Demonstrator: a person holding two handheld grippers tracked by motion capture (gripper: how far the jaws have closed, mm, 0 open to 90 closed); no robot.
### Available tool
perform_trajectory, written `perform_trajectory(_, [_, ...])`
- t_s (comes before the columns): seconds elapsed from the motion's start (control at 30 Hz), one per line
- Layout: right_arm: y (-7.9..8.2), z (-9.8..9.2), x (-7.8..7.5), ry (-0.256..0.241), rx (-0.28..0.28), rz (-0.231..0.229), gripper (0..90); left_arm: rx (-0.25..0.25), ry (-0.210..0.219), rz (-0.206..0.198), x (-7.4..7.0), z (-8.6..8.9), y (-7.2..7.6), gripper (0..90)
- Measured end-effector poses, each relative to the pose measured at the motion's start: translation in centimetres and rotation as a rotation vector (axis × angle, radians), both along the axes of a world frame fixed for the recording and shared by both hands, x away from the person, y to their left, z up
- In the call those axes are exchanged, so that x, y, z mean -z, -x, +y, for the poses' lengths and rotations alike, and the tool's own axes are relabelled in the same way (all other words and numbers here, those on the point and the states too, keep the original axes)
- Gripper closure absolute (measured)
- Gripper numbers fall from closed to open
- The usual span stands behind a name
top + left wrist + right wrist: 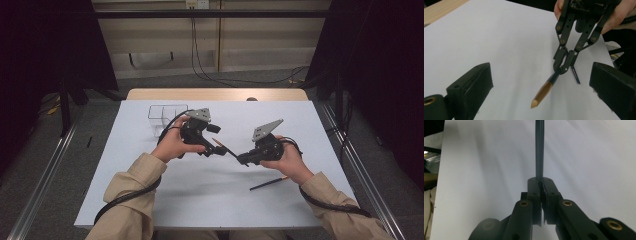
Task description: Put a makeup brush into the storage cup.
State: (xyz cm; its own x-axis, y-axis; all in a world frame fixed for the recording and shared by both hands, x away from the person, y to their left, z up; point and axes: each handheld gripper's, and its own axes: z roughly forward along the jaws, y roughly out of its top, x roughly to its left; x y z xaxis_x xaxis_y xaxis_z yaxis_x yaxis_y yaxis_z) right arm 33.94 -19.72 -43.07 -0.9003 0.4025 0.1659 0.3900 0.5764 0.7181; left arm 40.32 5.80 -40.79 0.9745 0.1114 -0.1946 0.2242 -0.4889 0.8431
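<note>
1. High view, nearest the person: a second pencil (269, 183) lies flat on the white table (150, 200), just near of the right hand (287, 159) and apart from it.
2. Mid-table, the right claw (243, 159) is clamped shut on the dark end of a pencil (225, 147), holding it off the table with its bare wooden tip aimed left and far, toward the left claw (216, 150).
3. Left gripper view: the left claw (541, 85) stands wide open, one jaw on each side of the pencil's wooden tip (541, 94), not touching it.
4. Right gripper view: the jaws of the right claw (540, 184) meet on the dark shaft of the pencil (539, 150), which runs straight away from them.
5. Handling, as I judge it: the pencil is light, stiff and thin, with a smooth painted shaft that could swivel or slip in a narrow pinch; the sharpened point is the fragile part. The left claw would do better to close on the shaft behind the wooden cone, square across it.
6. Farthest: a clear plastic box (162, 117) stands on the table's far left, beyond the left hand (175, 144).
</note>
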Motion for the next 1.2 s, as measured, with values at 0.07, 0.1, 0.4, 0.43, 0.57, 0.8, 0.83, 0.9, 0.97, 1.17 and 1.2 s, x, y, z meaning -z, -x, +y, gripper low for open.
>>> perform_trajectory(0.07, [0.0,-0.1,0.0,-0.019,0.011,-0.010,85.6,-0.003,0.006,0.002,0.0,0.0,0.0,4.5])
perform_trajectory(0.1, [0.0,-0.1,-0.1,-0.031,0.015,-0.010,85.6,-0.008,0.024,0.005,0.0,0.1,0.0,4.5])
perform_trajectory(0.4, [-0.1,-0.3,-0.3,-0.085,0.032,-0.032,85.5,-0.040,0.148,0.016,0.1,0.1,-0.1,4.5])
perform_trajectory(0.43, [-0.1,-0.3,-0.3,-0.090,0.034,-0.032,85.5,-0.040,0.148,0.016,0.1,0.1,-0.1,4.5])
perform_trajectory(0.57, [-0.1,-0.4,-0.5,-0.107,0.042,-0.043,85.5,-0.043,0.172,0.031,0.4,0.0,-0.1,4.0])
perform_trajectory(0.8, [-0.1,-0.4,-0.8,-0.150,0.066,-0.062,85.6,-0.059,0.227,0.053,0.6,-0.1,0.0,3.4])
perform_trajectory(0.83, [-0.1,-0.4,-0.8,-0.162,0.074,-0.064,85.5,-0.071,0.241,0.049,0.6,-0.1,0.0,3.1])
perform_trajectory(0.9, [-0.1,-0.4,-0.9,-0.166,0.078,-0.065,85.5,-0.072,0.252,0.054,0.6,-0.1,0.0,2.7])
perform_trajectory(0.97, [-0.1,-0.4,-1.0,-0.188,0.092,-0.077,85.5,-0.078,0.266,0.055,0.5,-0.2,0.0,1.8])
perform_trajectory(1.17, [-0.1,-0.1,-1.2,-0.219,0.108,-0.092,85.5,-0.083,0.287,0.046,0.5,-0.4,0.2,1.9])
perform_trajectory(1.2, [-0.1,-0.1,-1.2,-0.221,0.112,-0.097,85.5,-0.085,0.298,0.045,0.5,-0.3,0.3,4.0])
